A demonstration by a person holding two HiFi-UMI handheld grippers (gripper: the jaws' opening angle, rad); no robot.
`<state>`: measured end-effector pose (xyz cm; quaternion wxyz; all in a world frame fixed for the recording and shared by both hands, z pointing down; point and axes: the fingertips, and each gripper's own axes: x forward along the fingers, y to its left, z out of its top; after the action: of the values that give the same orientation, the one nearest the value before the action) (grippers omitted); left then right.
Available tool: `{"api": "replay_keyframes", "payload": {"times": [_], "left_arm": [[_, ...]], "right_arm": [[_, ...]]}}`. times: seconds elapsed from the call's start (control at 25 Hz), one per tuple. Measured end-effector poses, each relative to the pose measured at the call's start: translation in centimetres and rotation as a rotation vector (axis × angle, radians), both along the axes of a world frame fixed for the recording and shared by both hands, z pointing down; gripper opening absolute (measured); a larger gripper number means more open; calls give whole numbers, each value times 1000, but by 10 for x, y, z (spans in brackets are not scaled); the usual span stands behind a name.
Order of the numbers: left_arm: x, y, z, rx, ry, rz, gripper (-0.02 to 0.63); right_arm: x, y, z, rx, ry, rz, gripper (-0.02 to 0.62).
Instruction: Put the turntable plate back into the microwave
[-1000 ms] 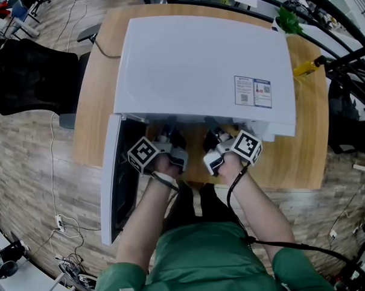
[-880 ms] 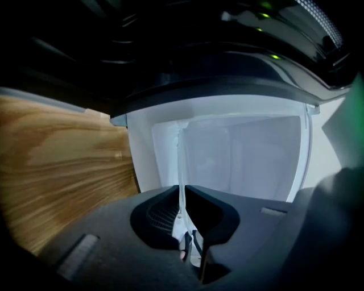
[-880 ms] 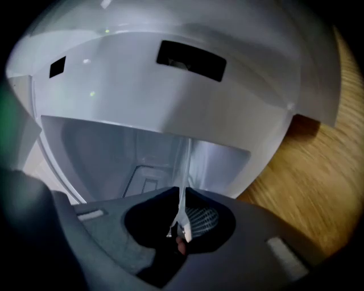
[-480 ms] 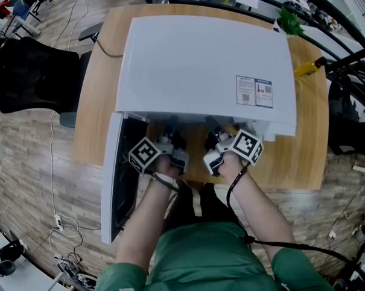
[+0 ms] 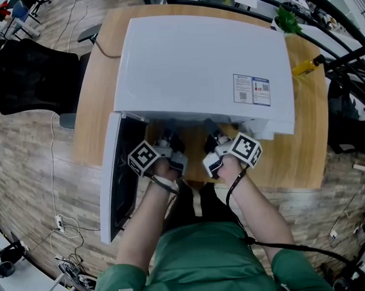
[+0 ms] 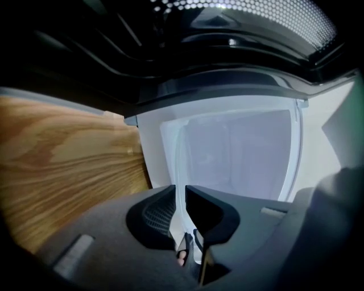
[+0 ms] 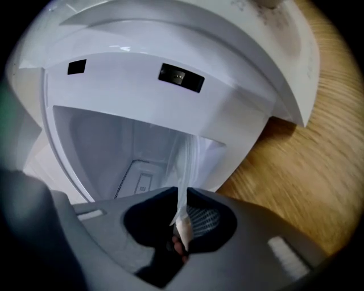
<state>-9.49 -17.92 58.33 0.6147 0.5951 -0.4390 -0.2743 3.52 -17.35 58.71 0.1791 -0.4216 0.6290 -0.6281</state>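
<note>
The white microwave stands on a wooden table with its door swung open to the left. Both grippers reach into the opening under the top's front edge. The clear glass turntable plate shows edge-on in each gripper view, held at the mouth of the cavity. Its rim lies between the pads of my left gripper, whose jaws are opening. The opposite rim runs between the pads of my right gripper, also opening. The plate is hidden in the head view.
A black office chair stands left of the table. A yellow tool and a green item lie at the table's far right corner. Cables run across the floor at the lower left.
</note>
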Motion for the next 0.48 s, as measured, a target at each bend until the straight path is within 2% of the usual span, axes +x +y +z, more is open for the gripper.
{"api": "replay_keyframes", "payload": {"times": [0.48], "left_arm": [[-4, 10, 1, -12, -14, -3, 43]], "right_arm": [[-3, 5, 0, -9, -7, -8, 52]]}}
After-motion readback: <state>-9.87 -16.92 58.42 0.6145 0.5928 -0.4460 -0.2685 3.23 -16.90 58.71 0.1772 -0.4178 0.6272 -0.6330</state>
